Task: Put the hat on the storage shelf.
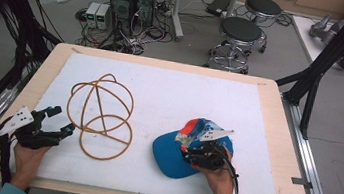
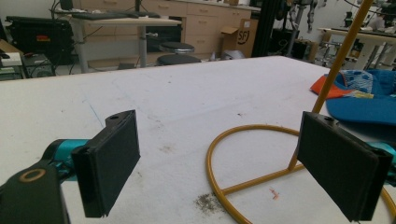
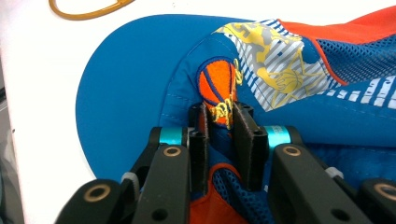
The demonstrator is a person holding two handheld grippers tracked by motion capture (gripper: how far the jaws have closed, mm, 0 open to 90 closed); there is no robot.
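While right hand-held gripper (image 3: 219,135) pinches cap (image 3: 140,79) crown, fold hides pads; left (image 2: 219,163) apart.

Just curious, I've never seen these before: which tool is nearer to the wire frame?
Left. The left tool sits right beside the wire frame, jaws open. The right tool is off to its side, pinching the cap.
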